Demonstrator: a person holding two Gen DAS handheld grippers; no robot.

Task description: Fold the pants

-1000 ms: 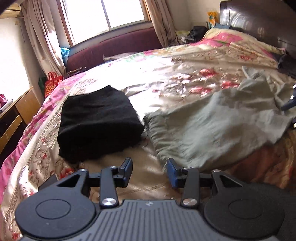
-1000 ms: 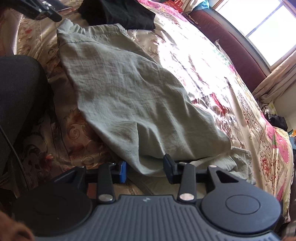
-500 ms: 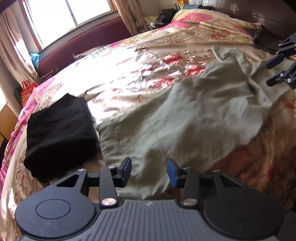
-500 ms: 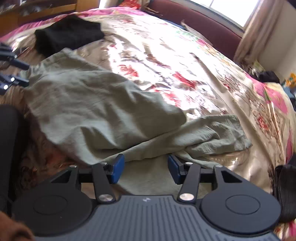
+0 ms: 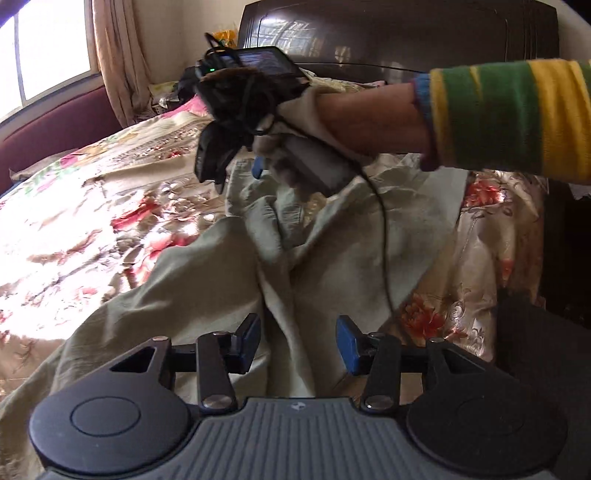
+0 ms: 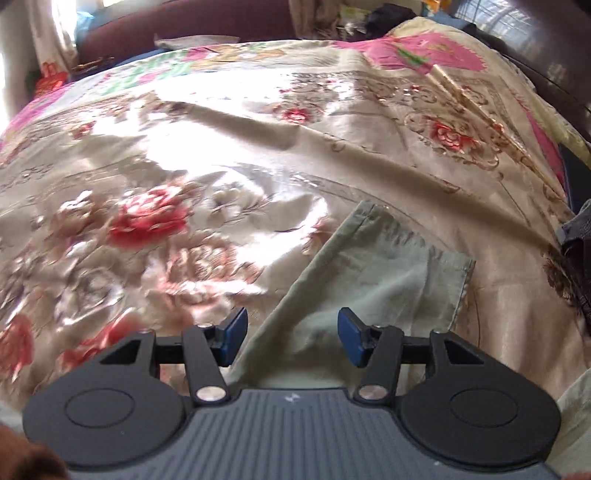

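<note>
Pants (image 5: 207, 280), pale green, lie spread and wrinkled on the bed (image 5: 74, 206), which has a shiny cover with red flowers. From the left wrist view, the left claw (image 5: 298, 341) hangs just over a fold in the middle of the pants; its jaws have just been opening a bit and stand apart, with cloth under the gap but nothing pinched. Farther up the bed, a hand (image 5: 354, 118) in a green and yellow sleeve (image 5: 509, 118) holds the right claw (image 5: 231, 166) above the bunched far part of the pants. That claw is blurry there, and a black cord (image 5: 384, 236) hangs down from it. From the right wrist view, the right claw (image 6: 291, 334) has its jaws apart too, having just been opening, and nothing is clamped. One leg end of the pants (image 6: 380, 280) lies flat right below it, with its hem pointing up the bed. The rest of the pants is cut off at the bottom edge of that picture. A dark headboard (image 5: 399, 33) stands at the far end of the bed. A dark thing (image 6: 578, 258) at the right edge is too cut off to make out.
</note>
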